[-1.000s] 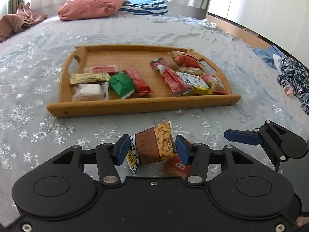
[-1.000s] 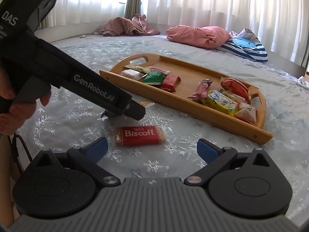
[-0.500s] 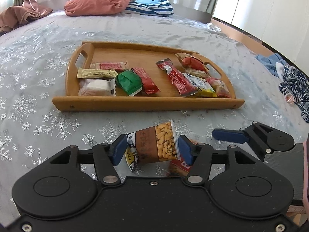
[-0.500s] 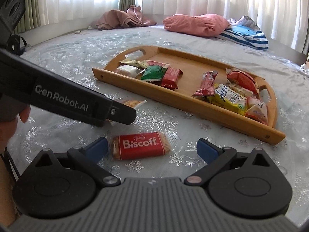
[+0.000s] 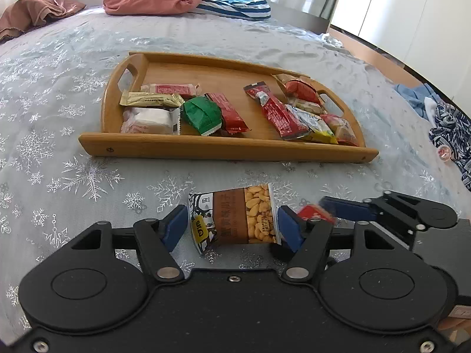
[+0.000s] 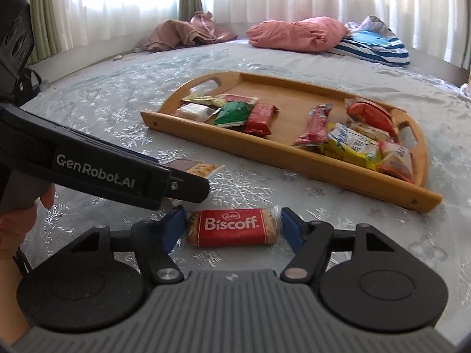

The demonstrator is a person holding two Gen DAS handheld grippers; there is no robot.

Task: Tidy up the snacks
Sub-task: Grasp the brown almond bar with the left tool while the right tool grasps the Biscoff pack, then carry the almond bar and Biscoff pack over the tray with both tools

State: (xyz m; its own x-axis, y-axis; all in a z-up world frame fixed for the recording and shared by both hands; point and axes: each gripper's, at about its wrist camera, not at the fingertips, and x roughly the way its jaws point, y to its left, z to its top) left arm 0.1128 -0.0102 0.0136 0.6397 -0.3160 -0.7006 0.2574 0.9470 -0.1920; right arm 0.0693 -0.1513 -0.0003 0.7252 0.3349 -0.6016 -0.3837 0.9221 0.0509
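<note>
1. The left gripper [image 5: 232, 228] sits low over the bed [image 5: 73, 176]. Its jaws have just been opening, and the peanut packet [image 5: 235, 220] lies between them, with a gap at the left pad.
2. The right gripper [image 6: 232, 229] has just been closing around the Biscoff biscuit [image 6: 231, 227] on the bedspread; its pads stand just off the wrapper ends, not pressing.
3. Beyond both, the wooden tray [image 5: 223, 148] holds two clusters of wrapped snacks, left and right.

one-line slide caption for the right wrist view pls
Right gripper with jaws closing around a Biscoff biscuit on the snowflake bedspread, snack-filled wooden tray beyond.
</note>
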